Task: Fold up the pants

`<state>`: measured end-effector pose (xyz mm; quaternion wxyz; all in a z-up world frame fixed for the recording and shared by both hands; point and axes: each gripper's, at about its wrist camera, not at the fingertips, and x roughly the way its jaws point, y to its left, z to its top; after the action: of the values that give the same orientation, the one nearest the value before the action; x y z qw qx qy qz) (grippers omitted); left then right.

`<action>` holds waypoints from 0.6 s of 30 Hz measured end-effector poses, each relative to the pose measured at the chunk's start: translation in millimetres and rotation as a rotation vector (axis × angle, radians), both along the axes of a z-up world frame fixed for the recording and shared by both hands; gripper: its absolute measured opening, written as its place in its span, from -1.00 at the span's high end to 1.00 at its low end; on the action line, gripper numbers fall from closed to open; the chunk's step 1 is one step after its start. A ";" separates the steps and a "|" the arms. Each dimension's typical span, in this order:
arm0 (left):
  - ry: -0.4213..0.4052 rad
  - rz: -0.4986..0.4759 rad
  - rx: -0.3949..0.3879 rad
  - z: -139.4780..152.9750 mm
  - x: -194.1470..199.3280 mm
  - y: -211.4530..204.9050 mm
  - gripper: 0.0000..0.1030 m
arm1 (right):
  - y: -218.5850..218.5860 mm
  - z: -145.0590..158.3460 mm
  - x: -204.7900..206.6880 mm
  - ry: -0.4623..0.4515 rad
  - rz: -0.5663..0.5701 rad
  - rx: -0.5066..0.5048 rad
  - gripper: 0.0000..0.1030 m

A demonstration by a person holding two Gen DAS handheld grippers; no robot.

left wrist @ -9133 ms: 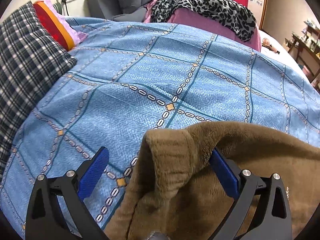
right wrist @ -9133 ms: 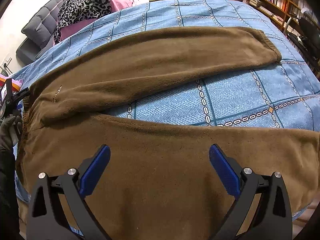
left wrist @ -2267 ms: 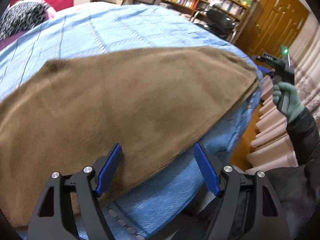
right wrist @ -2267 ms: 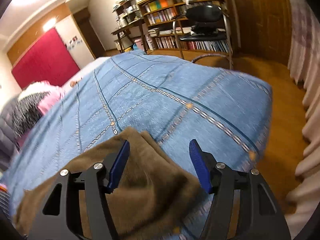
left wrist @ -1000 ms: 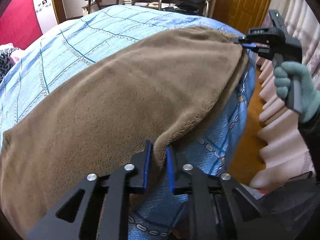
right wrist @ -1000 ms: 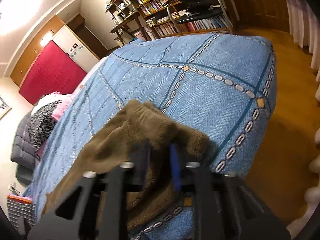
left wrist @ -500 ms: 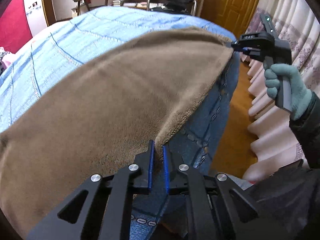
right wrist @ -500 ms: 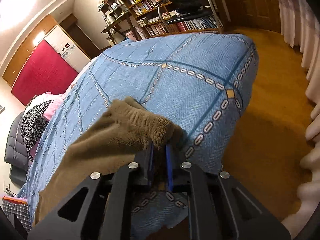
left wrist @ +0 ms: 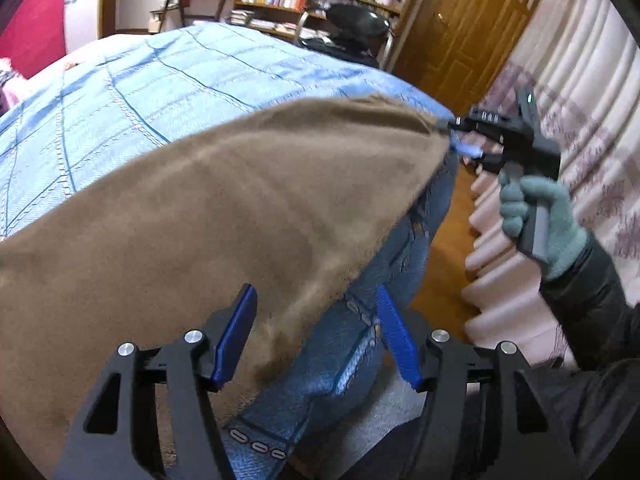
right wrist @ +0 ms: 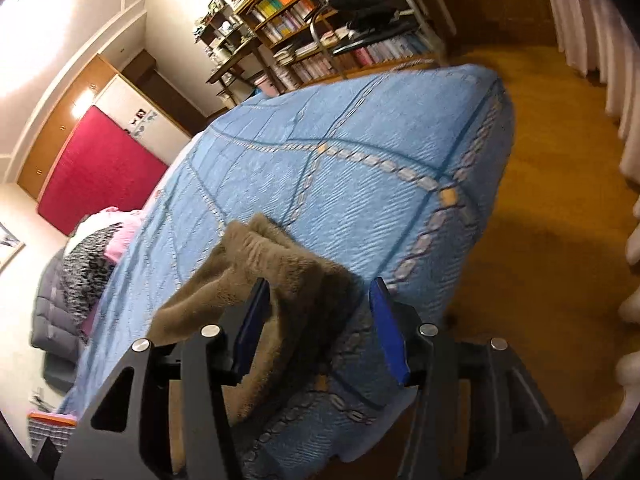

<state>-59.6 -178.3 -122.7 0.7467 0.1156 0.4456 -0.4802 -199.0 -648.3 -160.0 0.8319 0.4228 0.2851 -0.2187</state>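
Brown fleece pants [left wrist: 224, 216] are spread across the frame's centre on a blue patterned bedspread [left wrist: 168, 76]. Both the left gripper [left wrist: 316, 336] and right gripper [right wrist: 318, 320] are opening, pads unpressed on the fabric edge between them.

Warm indoor light, glare at the right wrist view's upper left, motion blur throughout, fisheye-bent dark corners.

My left wrist camera looks steeply down, close over the bed [left wrist: 168, 80] corner toward my right hand [left wrist: 548, 220], while the right one faces up the bed, both sharing the bookshelf [right wrist: 320, 12].
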 end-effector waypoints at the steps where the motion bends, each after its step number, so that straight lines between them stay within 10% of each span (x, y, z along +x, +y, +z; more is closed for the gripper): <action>1: 0.005 0.014 -0.006 0.3 2.0 2.2 -0.21 | -0.5 -2.4 3.9 0.008 0.000 -0.002 -0.04; 18: 0.064 0.159 0.061 -26.6 28.9 5.0 -0.24 | 9.3 17.3 16.9 -0.057 0.037 0.016 0.44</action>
<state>-30.7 -173.3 -149.3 0.7642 0.0870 0.4912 -0.4089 -182.1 -639.1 -142.6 0.8403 0.4300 0.2708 -0.1889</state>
